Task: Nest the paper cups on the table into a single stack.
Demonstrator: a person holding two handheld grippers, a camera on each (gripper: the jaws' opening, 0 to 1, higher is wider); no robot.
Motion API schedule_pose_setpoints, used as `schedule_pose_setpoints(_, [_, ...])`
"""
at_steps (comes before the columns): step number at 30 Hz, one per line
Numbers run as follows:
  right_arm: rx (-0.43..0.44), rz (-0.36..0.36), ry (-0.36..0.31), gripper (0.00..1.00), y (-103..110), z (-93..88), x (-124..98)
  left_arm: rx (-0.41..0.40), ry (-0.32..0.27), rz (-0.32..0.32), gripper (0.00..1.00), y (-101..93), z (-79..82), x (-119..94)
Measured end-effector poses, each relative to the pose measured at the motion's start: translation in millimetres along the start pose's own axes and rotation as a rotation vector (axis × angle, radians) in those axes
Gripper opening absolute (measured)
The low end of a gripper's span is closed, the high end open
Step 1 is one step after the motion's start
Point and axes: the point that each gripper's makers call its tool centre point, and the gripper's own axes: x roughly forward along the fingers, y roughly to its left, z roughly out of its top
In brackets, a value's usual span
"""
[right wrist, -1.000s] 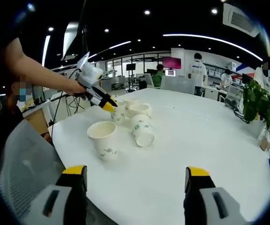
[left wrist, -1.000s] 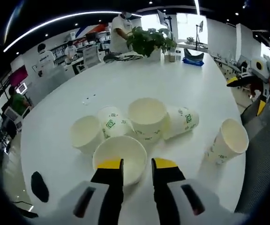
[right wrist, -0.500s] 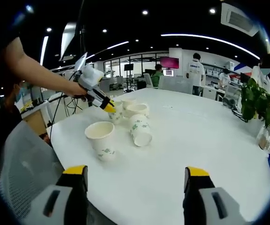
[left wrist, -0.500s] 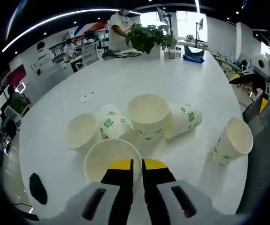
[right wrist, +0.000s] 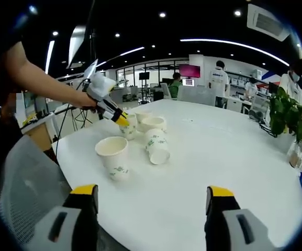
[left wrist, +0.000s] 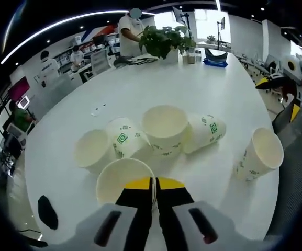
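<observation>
Several white paper cups with green marks sit on the white table [left wrist: 192, 94]. My left gripper [left wrist: 153, 183] is shut on the rim of the nearest upright cup [left wrist: 123, 180]. Beyond it stand an upright cup at left [left wrist: 92, 150], a tall one in the middle [left wrist: 165, 128], and two cups lying on their sides [left wrist: 124, 137] [left wrist: 205, 130]. A lone upright cup [left wrist: 259, 154] stands at right near the table edge. In the right gripper view the left gripper [right wrist: 121, 120] pinches a cup [right wrist: 128, 127], and the lone cup [right wrist: 114, 156] stands nearer. My right gripper [right wrist: 151, 196] hangs open above bare table, empty.
A potted plant [left wrist: 164, 42] and small items sit at the table's far end. A grey mesh chair [right wrist: 25, 193] stands by the table edge next to the person's arm [right wrist: 41, 78]. People stand at desks in the background.
My left gripper's jaws have come together on the near cup's rim, from apart a second ago. The right gripper has stayed open and still.
</observation>
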Motion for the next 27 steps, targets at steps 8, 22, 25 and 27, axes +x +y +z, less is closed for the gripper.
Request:
schedule_pose_setpoints(8, [0.001, 0.005, -0.004, 0.87, 1, 0.3, 0, 0.020, -0.004, -0.002, 0.00, -7.8, 3.6, -5])
schedule_pose_setpoints(22, [-0.003, 0.020, -0.001, 0.91, 4, -0.7, 1, 0.070, -0.033, -0.001, 0.00, -34.1, 22.6, -27])
schedule_pose_setpoints(25, [-0.008, 0.025, 0.001, 0.92, 5, -0.5, 0, 0.061, -0.049, 0.005, 0.00, -36.6, 25.4, -33])
schedule_pose_setpoints(27, [-0.009, 0.027, -0.001, 0.93, 5, -0.5, 1, 0.057, -0.058, 0.008, 0.00, -40.7, 28.8, -39])
